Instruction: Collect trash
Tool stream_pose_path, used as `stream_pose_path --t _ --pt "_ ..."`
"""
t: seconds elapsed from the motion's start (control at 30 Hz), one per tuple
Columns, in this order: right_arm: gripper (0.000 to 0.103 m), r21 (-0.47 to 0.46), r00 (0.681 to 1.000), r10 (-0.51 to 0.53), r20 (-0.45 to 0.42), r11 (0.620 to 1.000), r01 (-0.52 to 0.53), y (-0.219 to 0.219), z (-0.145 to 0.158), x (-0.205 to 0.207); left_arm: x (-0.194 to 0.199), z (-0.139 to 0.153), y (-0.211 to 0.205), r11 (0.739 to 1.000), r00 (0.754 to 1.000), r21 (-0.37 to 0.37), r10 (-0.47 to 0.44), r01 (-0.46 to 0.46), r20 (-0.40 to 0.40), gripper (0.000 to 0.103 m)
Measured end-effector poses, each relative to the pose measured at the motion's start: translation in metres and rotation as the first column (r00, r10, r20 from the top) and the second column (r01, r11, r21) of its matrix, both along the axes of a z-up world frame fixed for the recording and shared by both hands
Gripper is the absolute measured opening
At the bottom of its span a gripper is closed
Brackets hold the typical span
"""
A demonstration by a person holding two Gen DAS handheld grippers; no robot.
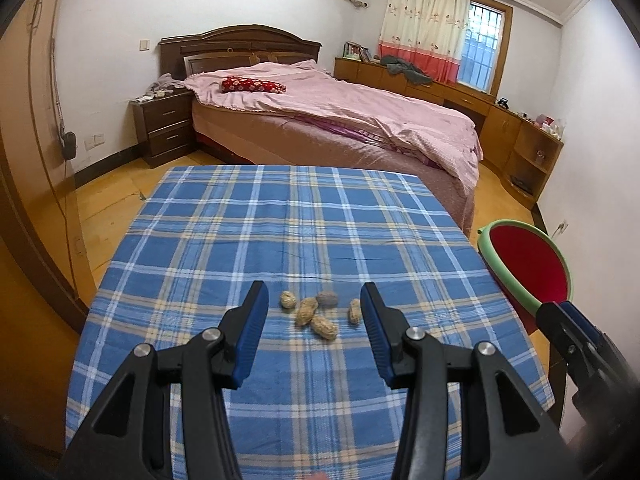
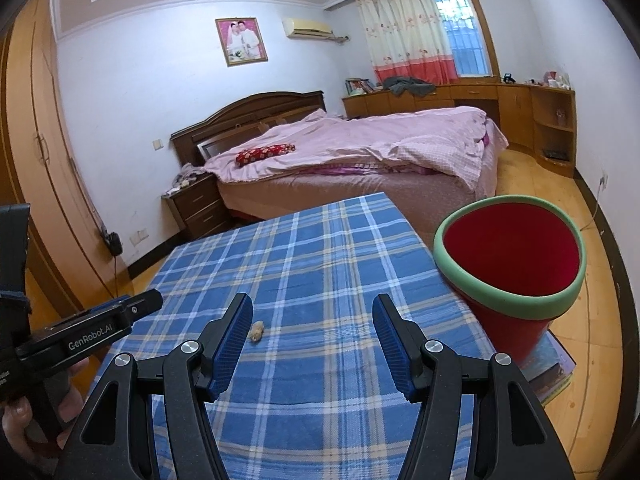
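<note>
Several peanut shells [image 1: 306, 311] and a walnut shell [image 1: 327, 299] lie in a small cluster on the blue plaid tablecloth [image 1: 304, 216]. My left gripper [image 1: 312, 287] hovers just in front of them, open, with nothing between its blue pads. The right wrist view shows only one shell [image 2: 256, 331], beside the left finger of my right gripper [image 2: 312, 300], which is open and holds nothing. A red bin with a green rim [image 2: 516, 304] stands off the table's right edge, tilted towards me. The right gripper [image 1: 564, 308] shows at the right edge of the left wrist view, just in front of the bin [image 1: 528, 268].
A bed with a pink cover [image 1: 340, 120] stands beyond the table. A nightstand [image 1: 164, 128] sits to its left, wooden cabinets [image 1: 516, 140] along the right wall. The bin rests on a flat book-like thing [image 2: 554, 368]. A hand [image 2: 24, 420] holds the left gripper [image 2: 148, 302].
</note>
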State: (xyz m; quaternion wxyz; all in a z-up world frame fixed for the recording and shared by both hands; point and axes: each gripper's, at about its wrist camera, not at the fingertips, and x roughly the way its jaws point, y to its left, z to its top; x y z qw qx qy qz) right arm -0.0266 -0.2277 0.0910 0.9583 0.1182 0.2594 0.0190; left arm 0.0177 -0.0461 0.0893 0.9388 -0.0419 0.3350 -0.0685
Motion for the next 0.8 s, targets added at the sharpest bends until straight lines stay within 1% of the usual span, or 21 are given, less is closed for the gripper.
stream_pose_path --t 0.3,0.8 --pt "0.064 -0.009 1.000 0.008 0.009 1.000 -0.008 0.008 0.003 -0.005 -0.006 0.003 0.006 1.000 1.000 -0.008 0.015 -0.015 0.018 0.048" --pt "0.064 -0.008 1.000 0.010 0.011 1.000 -0.009 0.007 0.003 -0.007 -0.011 0.009 0.006 1.000 0.999 -0.007 0.019 -0.019 0.036 0.048"
